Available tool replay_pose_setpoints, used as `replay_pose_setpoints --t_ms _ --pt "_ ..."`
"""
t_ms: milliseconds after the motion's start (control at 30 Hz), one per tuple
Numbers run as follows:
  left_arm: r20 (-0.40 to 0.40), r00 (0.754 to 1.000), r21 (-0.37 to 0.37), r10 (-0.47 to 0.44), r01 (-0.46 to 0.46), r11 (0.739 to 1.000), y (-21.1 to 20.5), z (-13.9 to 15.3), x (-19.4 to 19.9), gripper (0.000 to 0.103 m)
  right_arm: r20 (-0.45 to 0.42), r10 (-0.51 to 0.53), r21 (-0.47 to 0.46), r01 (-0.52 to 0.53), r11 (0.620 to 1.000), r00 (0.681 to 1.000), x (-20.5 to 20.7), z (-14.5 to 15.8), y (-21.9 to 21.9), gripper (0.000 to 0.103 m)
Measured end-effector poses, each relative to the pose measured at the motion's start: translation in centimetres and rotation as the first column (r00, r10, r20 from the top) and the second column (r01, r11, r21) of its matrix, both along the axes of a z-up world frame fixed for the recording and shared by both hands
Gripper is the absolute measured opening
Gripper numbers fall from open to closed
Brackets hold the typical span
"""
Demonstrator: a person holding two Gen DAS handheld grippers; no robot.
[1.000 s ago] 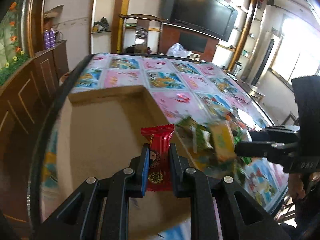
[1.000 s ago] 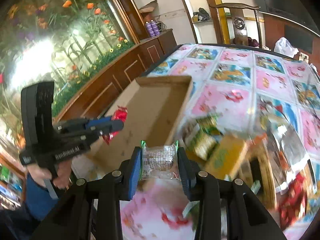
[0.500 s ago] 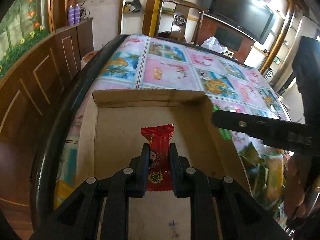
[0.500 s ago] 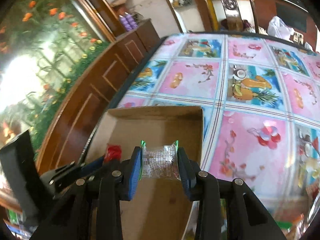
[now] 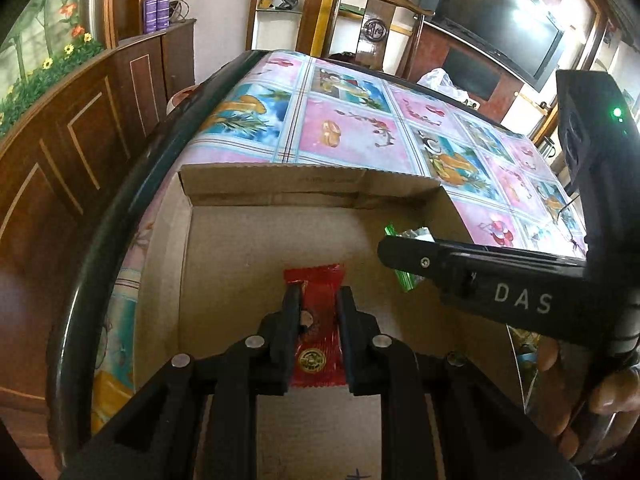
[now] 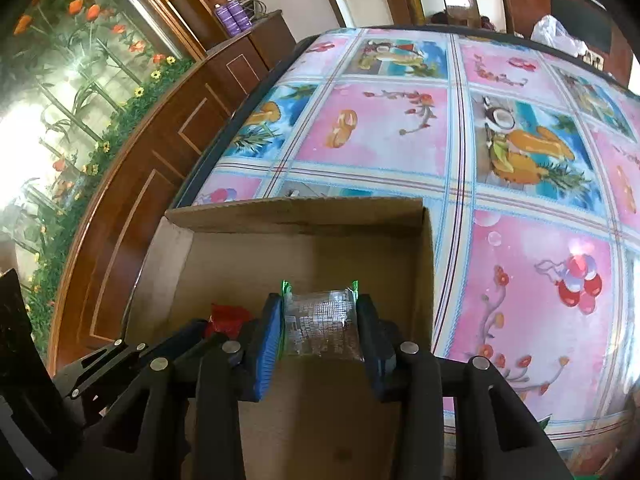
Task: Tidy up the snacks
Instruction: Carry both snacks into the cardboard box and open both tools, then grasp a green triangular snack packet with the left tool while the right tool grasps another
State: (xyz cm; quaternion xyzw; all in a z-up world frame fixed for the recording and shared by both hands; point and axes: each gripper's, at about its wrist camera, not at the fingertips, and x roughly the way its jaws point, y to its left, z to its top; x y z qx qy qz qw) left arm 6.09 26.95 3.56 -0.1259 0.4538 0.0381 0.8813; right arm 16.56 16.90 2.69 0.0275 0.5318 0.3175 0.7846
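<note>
The near part of the cardboard box (image 5: 280, 240) is cut off behind both tools, so its full contents cannot be made out. The left hand-held gripper (image 5: 318, 312), lower centre of its view, is clenched on a red snack packet (image 5: 320, 344) above the box floor. The right hand-held gripper (image 6: 320, 320) has a clear green-edged packet (image 6: 322, 328) between its jaws, which are opening. The box sits on the patterned tabletop (image 6: 520, 240).

Over the open cardboard box (image 6: 304, 216) on the desk (image 6: 520, 240), the right gripper (image 6: 320, 316), jaws opening, carries a clear snack packet (image 6: 322, 320), a red packet (image 6: 226, 316) just beside it.
</note>
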Motion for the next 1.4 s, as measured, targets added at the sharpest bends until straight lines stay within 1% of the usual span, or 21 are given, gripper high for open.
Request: replay_pose_setpoints --t_ms 133,200,267,433,500,533,567,633,667,700,733,800,833,867,900,1000,1067,1133,1200,1300,1400 --pt "0.011 1.000 0.003 0.001 -0.001 1.000 0.0 0.3 -0.3 0.018 -0.008 -0.007 0.035 0.007 0.999 1.000 -0.2 0.5 -0.6 0.048" --pt "0.020 1.000 0.010 0.002 -0.002 1.000 -0.1 0.6 -0.6 0.018 0.007 -0.016 0.049 0.016 0.999 1.000 -0.3 1.1 -0.9 0.050" --pt "0.024 1.000 0.012 0.006 -0.006 1.000 -0.1 0.9 -0.8 0.018 0.022 -0.026 0.043 0.026 0.999 0.999 -0.4 1.5 -1.2 0.062" --pt "0.039 0.999 -0.002 0.021 -0.021 1.000 -0.1 1.8 -2.2 0.018 0.036 -0.031 0.105 0.027 0.994 0.999 -1.5 2.8 -3.4 0.062" --pt "0.062 0.998 -0.006 0.019 -0.019 1.000 -0.4 2.5 -3.0 0.018 0.051 -0.046 0.135 0.039 0.990 0.998 -2.5 3.5 -5.0 0.066" --pt "0.079 0.997 -0.008 0.016 -0.016 1.000 -0.7 3.0 -3.6 0.020 0.057 -0.057 0.147 0.048 0.988 0.997 -3.0 3.8 -5.8 0.071" --pt "0.093 0.996 -0.011 0.014 -0.013 1.000 -0.9 3.4 -4.0 0.021 0.065 -0.068 0.167 0.056 0.984 0.996 -3.6 4.0 -6.6 0.071" --pt "0.125 0.992 -0.029 0.008 -0.004 1.000 -1.8 4.3 -5.1 0.022 0.089 -0.119 0.199 0.099 0.975 0.989 -4.9 4.5 -8.8 0.071" --pt "0.141 0.990 -0.040 0.001 0.005 0.999 -2.3 4.7 -5.7 0.023 0.091 -0.135 0.217 0.113 0.970 0.987 -5.3 4.7 -9.8 0.071" --pt "0.154 0.988 -0.045 -0.005 0.012 0.999 -2.9 5.0 -6.2 0.023 0.082 -0.148 0.254 0.123 0.959 0.986 -5.8 4.8 -10.9 0.071" --pt "0.168 0.986 -0.050 -0.013 0.022 0.999 -3.5 5.4 -6.7 0.024 0.052 -0.167 0.315 0.142 0.938 0.985 -6.3 4.9 -12.5 0.071" --pt "0.190 0.981 -0.060 -0.029 0.041 0.997 -4.8 6.0 -7.6 0.026 0.001 -0.197 0.396 0.181 0.900 0.980 -7.0 4.9 -15.3 0.070" --pt "0.199 0.979 -0.062 -0.040 0.053 0.997 -5.4 6.2 -8.0 0.028 -0.001 -0.216 0.411 0.197 0.890 0.976 -7.4 5.1 -16.4 0.060" --pt "0.207 0.977 -0.065 -0.048 0.063 0.996 -6.0 6.5 -8.3 0.028 0.001 -0.232 0.427 0.209 0.880 0.973 -7.7 5.4 -17.6 0.055" --pt "0.215 0.975 -0.069 -0.056 0.072 0.995 -6.7 6.7 -8.7 0.029 0.012 -0.240 0.446 0.210 0.870 0.971 -8.2 5.8 -19.4 0.055" --pt "0.224 0.970 -0.084 -0.093 0.114 0.990 -9.3 6.9 -9.8 0.034 0.044 -0.241 0.441 0.198 0.876 0.970 -9.0 6.3 -23.4 0.055" --pt "0.218 0.968 -0.078 -0.122 0.142 0.987 -11.1 6.7 -10.4 0.035 0.071 -0.195 0.429 0.146 0.891 0.978 -9.3 6.3 -25.9 0.054" --pt "0.207 0.967 -0.083 -0.148 0.168 0.982 -12.6 6.3 -10.8 0.035 0.091 -0.206 0.414 0.151 0.897 0.974 -9.5 5.9 -28.4 0.054" --pt "0.193 0.963 -0.090 -0.186 0.206 0.974 -14.4 5.8 -11.1 0.037 0.113 -0.242 0.417 0.175 0.892 0.964 -9.4 5.2 -31.4 0.054" --pt "0.157 0.951 -0.095 -0.268 0.284 0.954 -17.7 4.4 -11.7 0.048 0.117 -0.272 0.429 0.198 0.881 0.955 -9.3 3.8 -34.2 0.055" --pt "0.099 0.942 -0.103 -0.321 0.330 0.938 -20.4 2.6 -12.1 0.049 0.083 -0.272 0.439 0.210 0.873 0.959 -8.8 2.5 -35.3 0.055"
